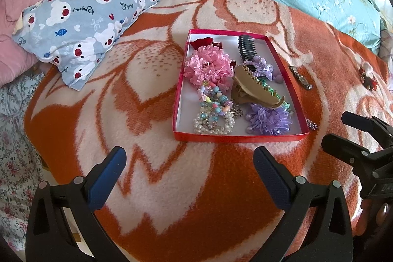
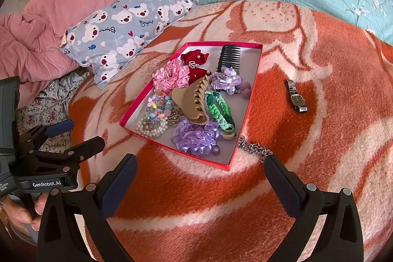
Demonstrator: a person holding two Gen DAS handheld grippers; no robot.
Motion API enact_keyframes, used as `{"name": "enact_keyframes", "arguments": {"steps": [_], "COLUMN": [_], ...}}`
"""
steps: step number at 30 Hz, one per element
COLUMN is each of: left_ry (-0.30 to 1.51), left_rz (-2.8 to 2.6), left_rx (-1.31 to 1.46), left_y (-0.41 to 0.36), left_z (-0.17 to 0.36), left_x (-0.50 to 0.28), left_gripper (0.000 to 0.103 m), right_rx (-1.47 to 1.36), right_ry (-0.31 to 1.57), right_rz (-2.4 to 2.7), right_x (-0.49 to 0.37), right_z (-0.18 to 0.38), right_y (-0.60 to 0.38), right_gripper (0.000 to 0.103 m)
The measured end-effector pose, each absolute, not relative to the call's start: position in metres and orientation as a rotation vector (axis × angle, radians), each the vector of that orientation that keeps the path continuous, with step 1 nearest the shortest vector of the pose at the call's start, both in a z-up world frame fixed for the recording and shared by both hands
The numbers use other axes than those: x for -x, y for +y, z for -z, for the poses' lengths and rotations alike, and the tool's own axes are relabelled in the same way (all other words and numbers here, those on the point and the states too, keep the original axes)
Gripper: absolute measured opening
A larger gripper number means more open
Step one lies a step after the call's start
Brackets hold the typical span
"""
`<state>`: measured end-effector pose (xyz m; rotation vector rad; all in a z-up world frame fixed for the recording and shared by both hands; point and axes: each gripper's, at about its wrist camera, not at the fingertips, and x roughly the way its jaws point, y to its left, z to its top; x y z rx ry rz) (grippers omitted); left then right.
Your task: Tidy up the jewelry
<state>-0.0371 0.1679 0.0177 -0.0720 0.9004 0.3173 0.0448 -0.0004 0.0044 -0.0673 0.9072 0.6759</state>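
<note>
Both grippers hung released over the orange-and-cream blanket [image 2: 319, 163], nothing between their jaws.

Going down in size, I had the bear-print pillow [image 1: 86, 23], the red tray [image 2: 228, 165] already crowded with scrunchies, a tan claw clip [image 2: 194, 100] and beads, then two strays outside it: the wristwatch [image 2: 296, 96] well right, and the silver chain [image 2: 255, 147] touching the tray's near corner, just ahead of my right gripper [image 2: 200, 172]. I judged the chain came next; pinching its bunched links low would lift it whole. My left gripper [image 1: 189, 161] idled. I could read "GenRobot.AI" on its body and "Bonjour" on the pillow.
</note>
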Motion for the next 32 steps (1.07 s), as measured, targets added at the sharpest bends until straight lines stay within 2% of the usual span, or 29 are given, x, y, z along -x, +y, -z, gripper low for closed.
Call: {"name": "enact_keyframes", "arguments": {"steps": [32], "left_ry": [0.908], "left_rz": [-0.312], "left_rx": [0.084], "left_y": [0.1621], "left_z": [-0.0148], "left_x": [0.0336], "left_gripper": [0.103], "right_rx": [0.054], "right_ry": [0.915], "right_rz": [-0.670], "right_x": [-0.0490], "right_z": [-0.0022], "right_y": [-0.0044], "right_gripper": [0.103]}}
